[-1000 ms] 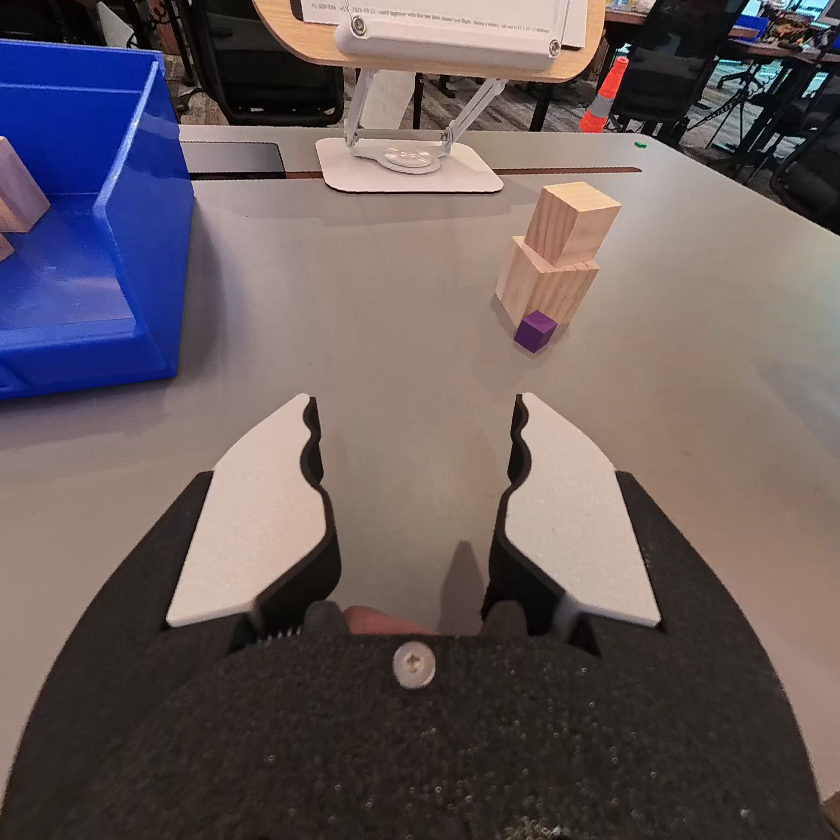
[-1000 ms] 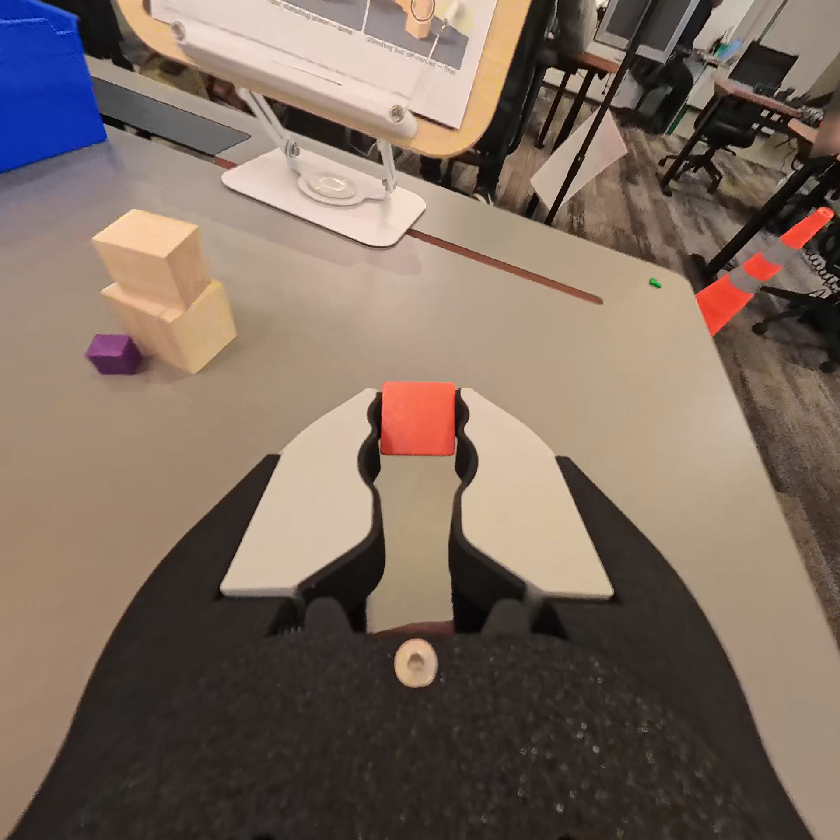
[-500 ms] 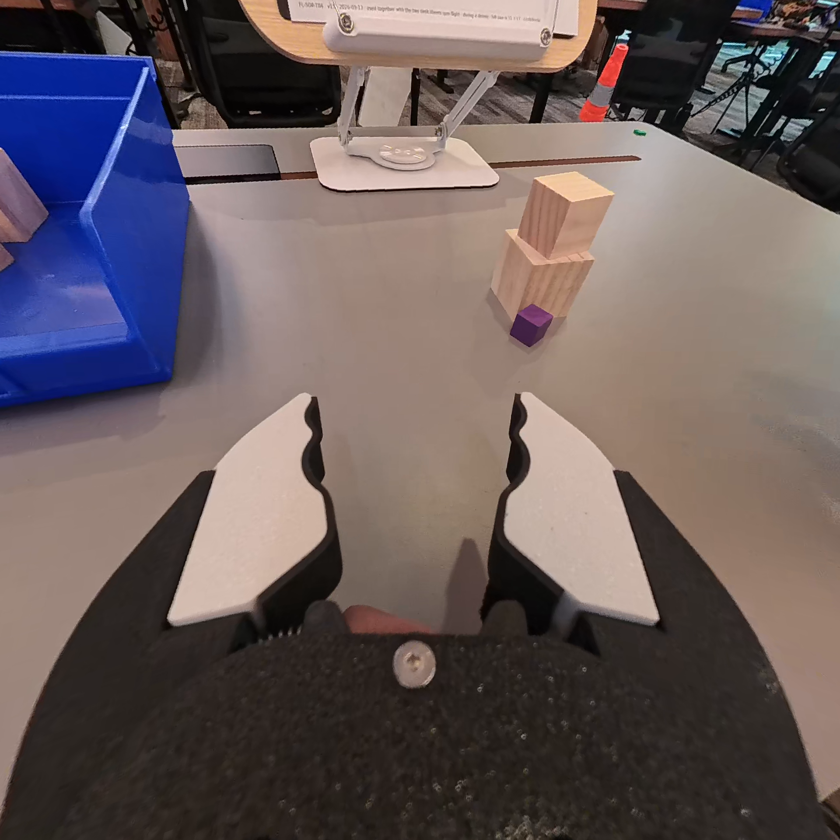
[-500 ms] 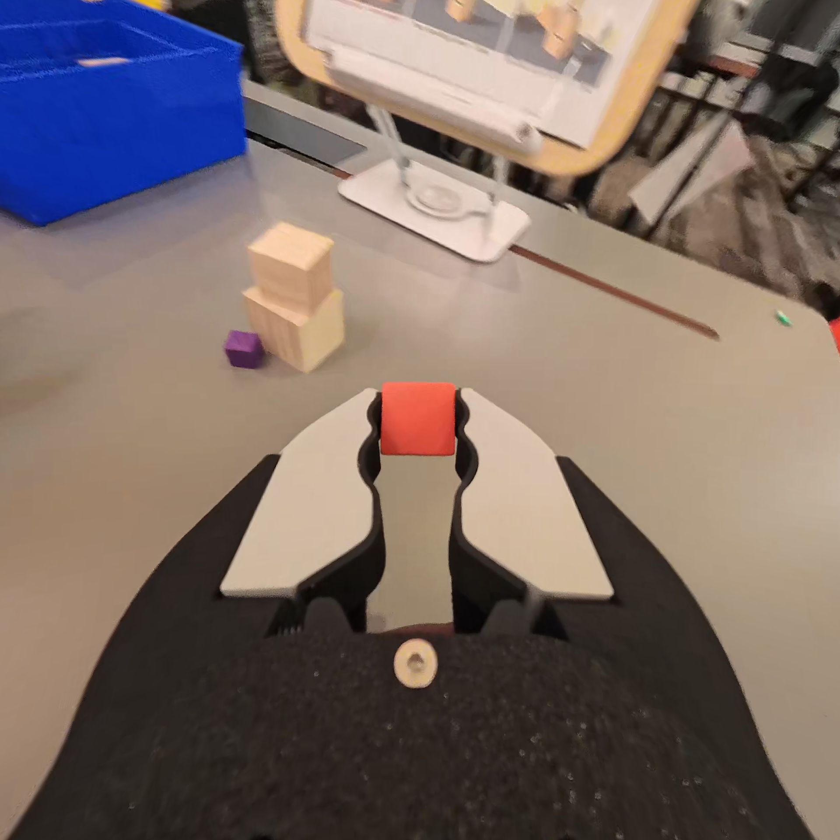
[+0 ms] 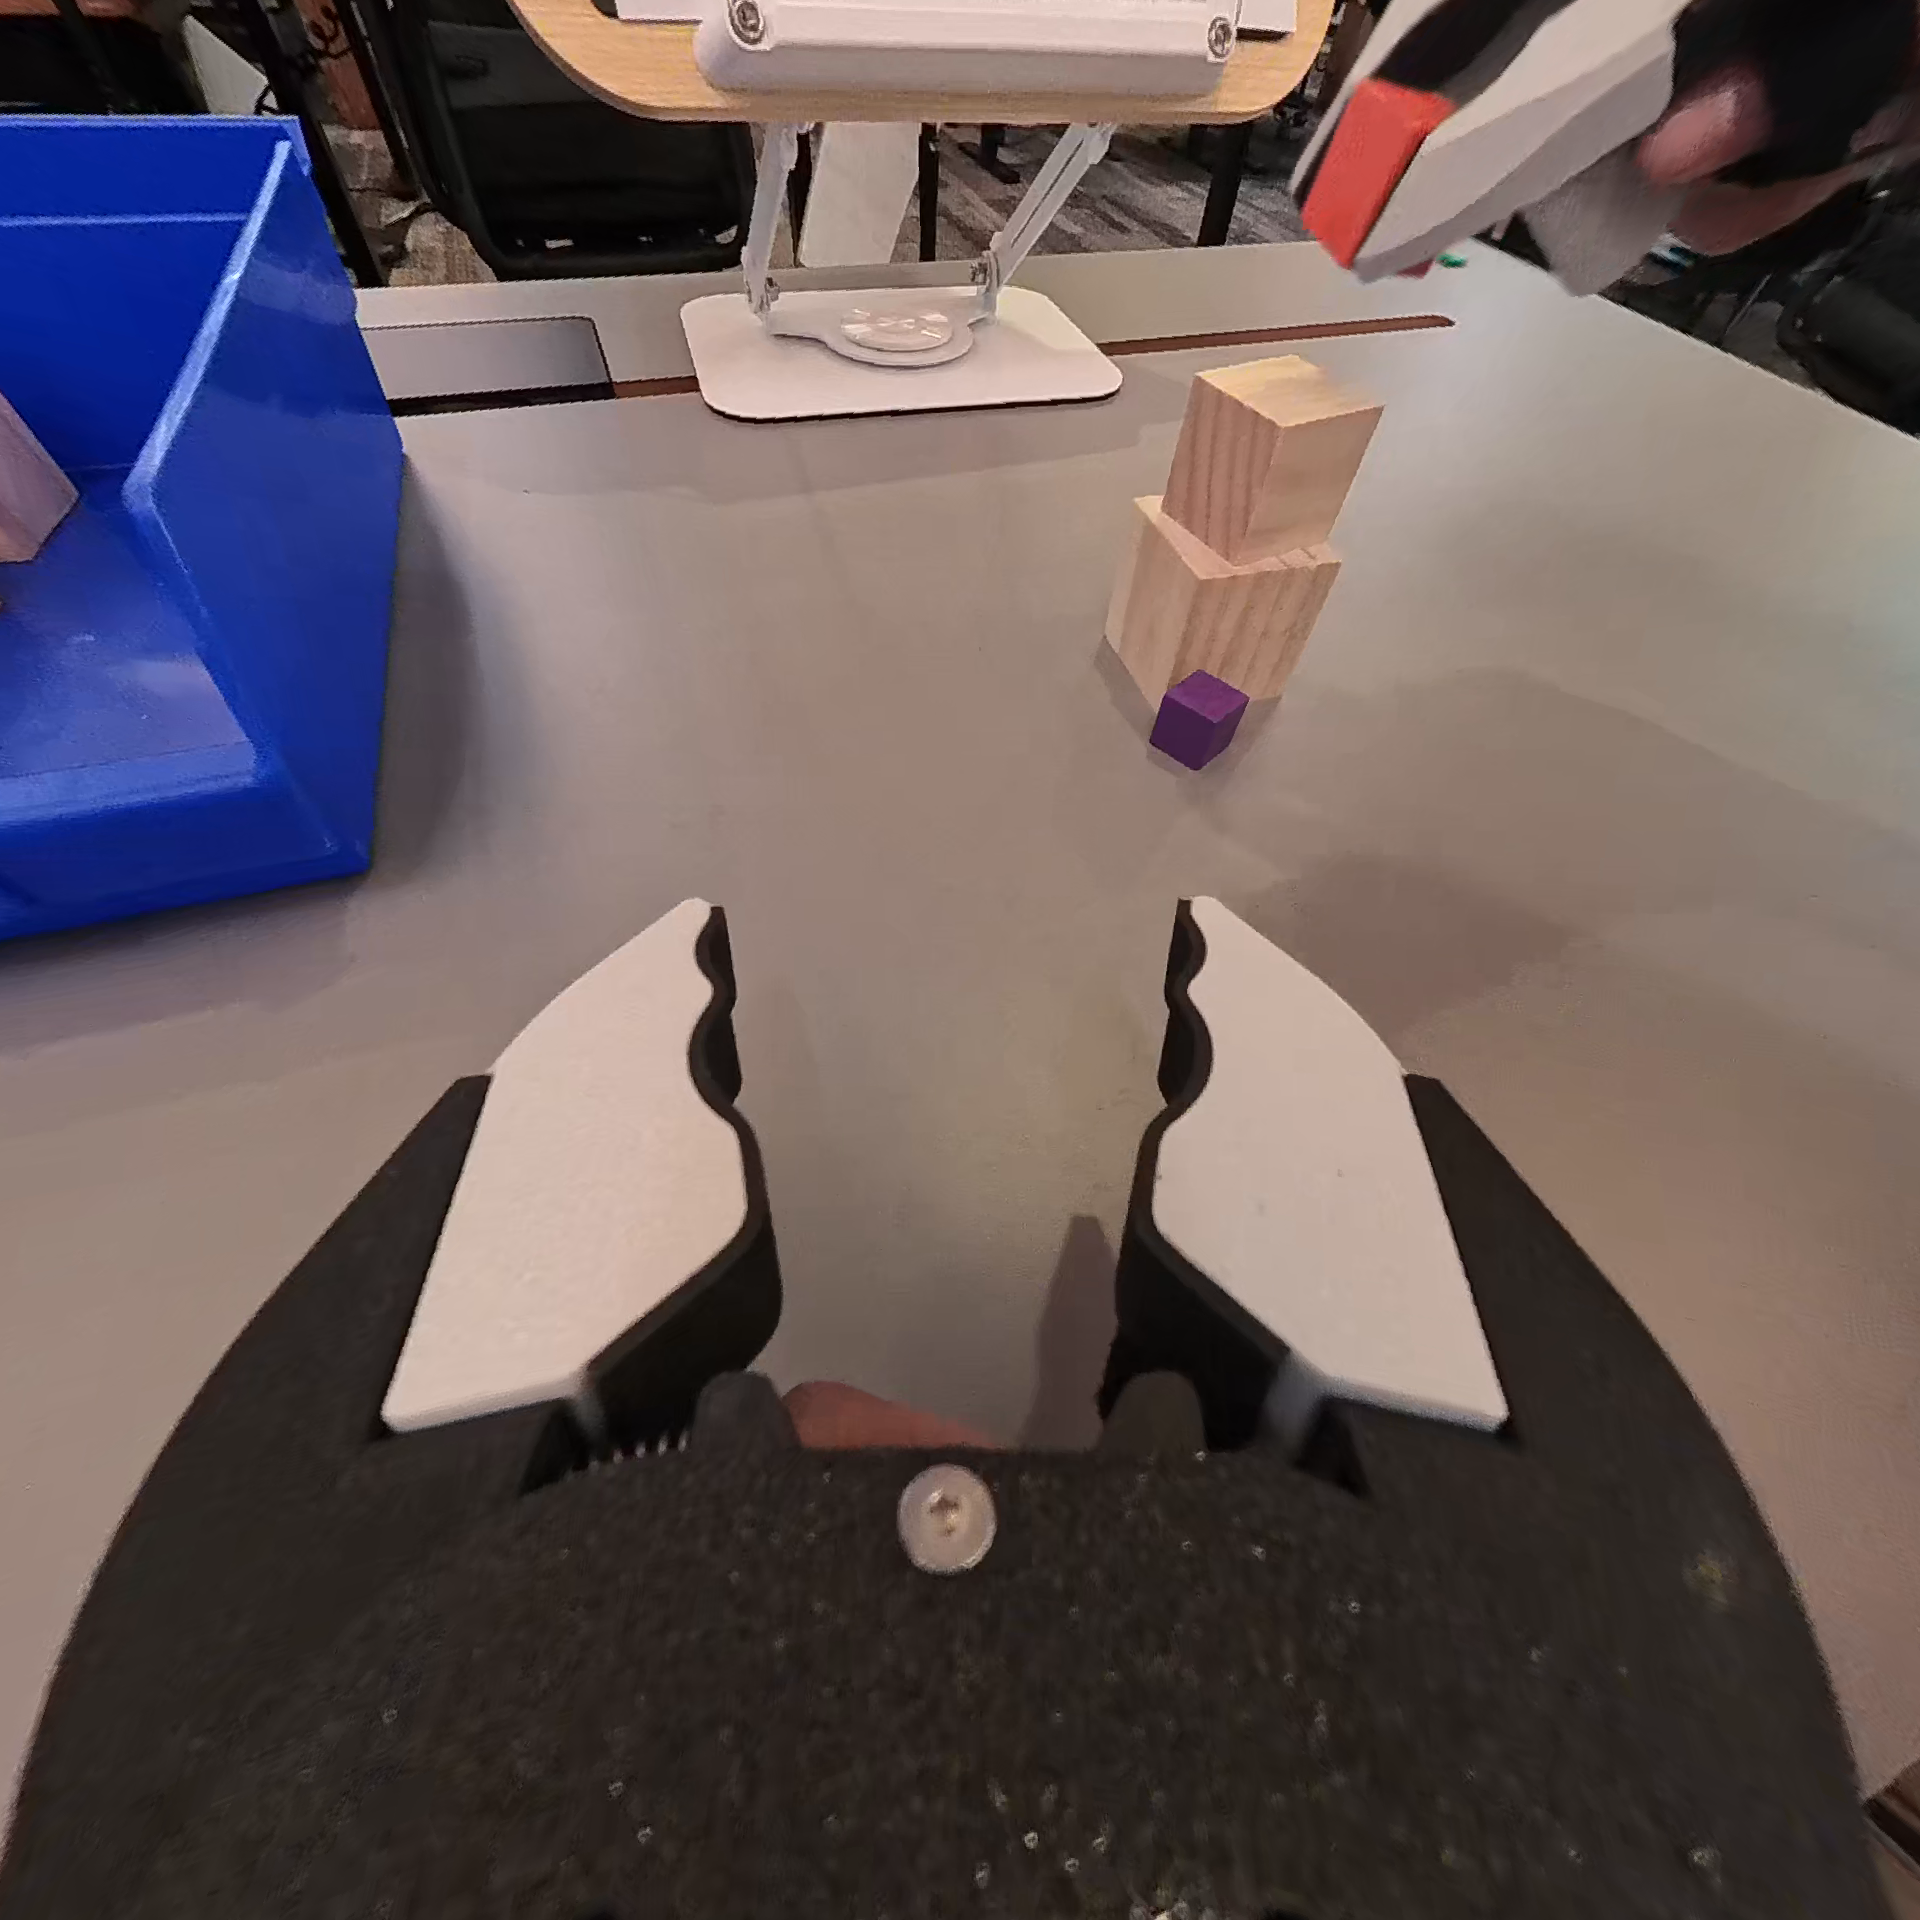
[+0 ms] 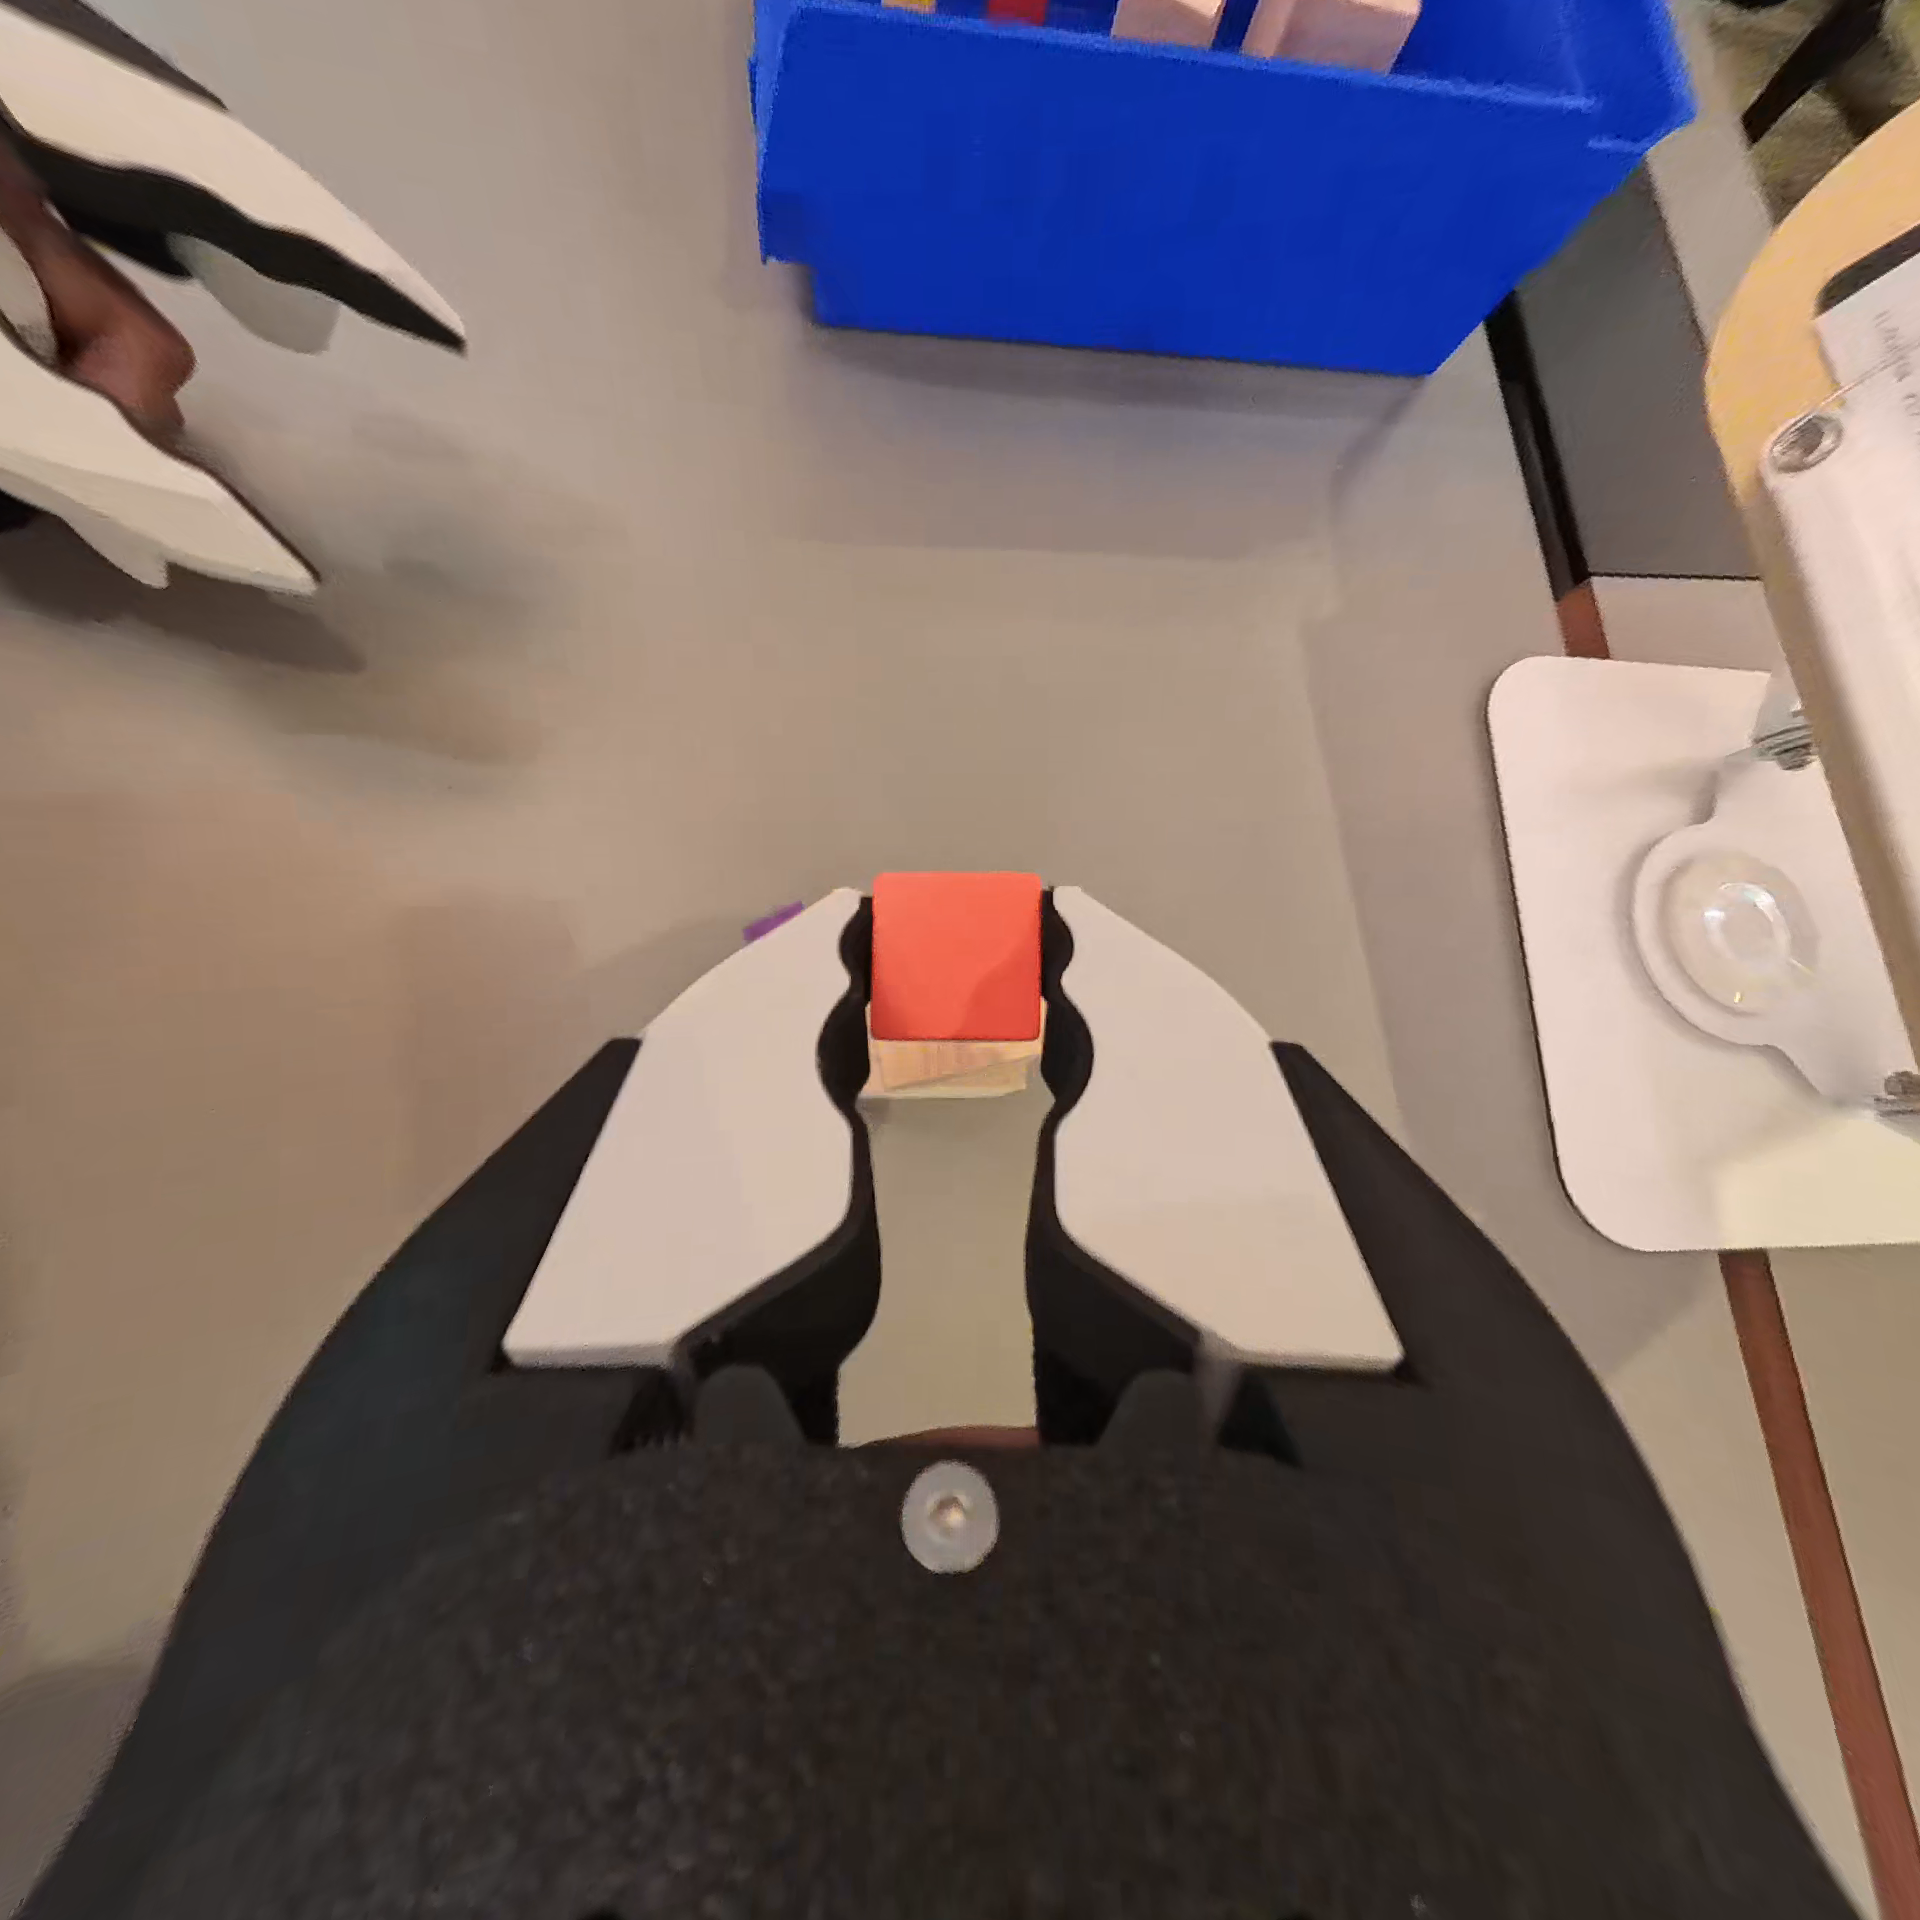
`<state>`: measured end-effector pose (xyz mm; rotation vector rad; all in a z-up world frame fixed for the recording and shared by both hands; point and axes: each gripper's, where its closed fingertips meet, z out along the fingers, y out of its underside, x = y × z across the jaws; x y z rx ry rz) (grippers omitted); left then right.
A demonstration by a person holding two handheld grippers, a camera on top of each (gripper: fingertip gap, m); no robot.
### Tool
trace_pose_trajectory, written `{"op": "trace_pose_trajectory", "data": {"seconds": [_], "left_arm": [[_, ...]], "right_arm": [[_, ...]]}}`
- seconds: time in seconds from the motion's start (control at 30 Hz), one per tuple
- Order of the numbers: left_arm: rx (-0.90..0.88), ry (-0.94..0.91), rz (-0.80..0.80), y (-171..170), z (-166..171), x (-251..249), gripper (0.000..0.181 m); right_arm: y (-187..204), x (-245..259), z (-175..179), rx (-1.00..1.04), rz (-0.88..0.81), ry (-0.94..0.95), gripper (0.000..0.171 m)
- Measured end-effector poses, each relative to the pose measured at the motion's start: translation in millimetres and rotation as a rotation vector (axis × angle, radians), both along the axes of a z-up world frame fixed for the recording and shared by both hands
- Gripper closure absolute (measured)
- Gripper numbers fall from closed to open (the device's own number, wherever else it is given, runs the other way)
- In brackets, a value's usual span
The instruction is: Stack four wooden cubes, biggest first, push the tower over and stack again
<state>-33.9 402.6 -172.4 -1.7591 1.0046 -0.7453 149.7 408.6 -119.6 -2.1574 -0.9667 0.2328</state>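
Right wrist view: right gripper (image 6: 956,961) pinches red cube (image 6: 954,956) above 2-cube wooden stack (image 5: 1236,561). Centre over top cube (image 5: 1273,462), lower flat, release gently. Left gripper (image 5: 951,987) spread, idle. Purple cube (image 5: 1197,719) touches stack base.

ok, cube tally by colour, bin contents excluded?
Plain wood: 2, upper wooden cube stacked on lower wooden cube
Red: 1, red cube in the right gripper
Purple: 1, purple cube on the table
Total: 4
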Motion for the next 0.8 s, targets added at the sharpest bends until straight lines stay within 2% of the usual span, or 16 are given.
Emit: {"op": "trace_pose_trajectory", "data": {"seconds": [0.13,0.47,0.73,0.77,0.8], "left_arm": [[-0.013,-0.003,-0.005,0.3,-0.7,0.2,0.102],[-0.021,0.003,-0.009,0.3,-2.0,0.9,0.102],[-0.018,0.006,-0.01,-0.1,-2.1,1.7,0.102],[-0.017,0.006,-0.009,0.0,-2.1,1.7,0.102],[-0.018,0.006,-0.01,-0.1,-2.0,1.8,0.102]], "right_arm": [[2.6,-1.1,-14.7,-0.035,0.052,-0.02,0.142],[5.6,-4.6,-25.2,-0.038,0.129,-0.065,0.142],[4.8,-0.7,-28.5,-0.077,0.169,-0.021,0.142],[5.6,-0.1,-28.2,-0.073,0.165,-0.013,0.139],[6.8,0.0,-26.9,-0.064,0.159,-0.001,0.128]]}}
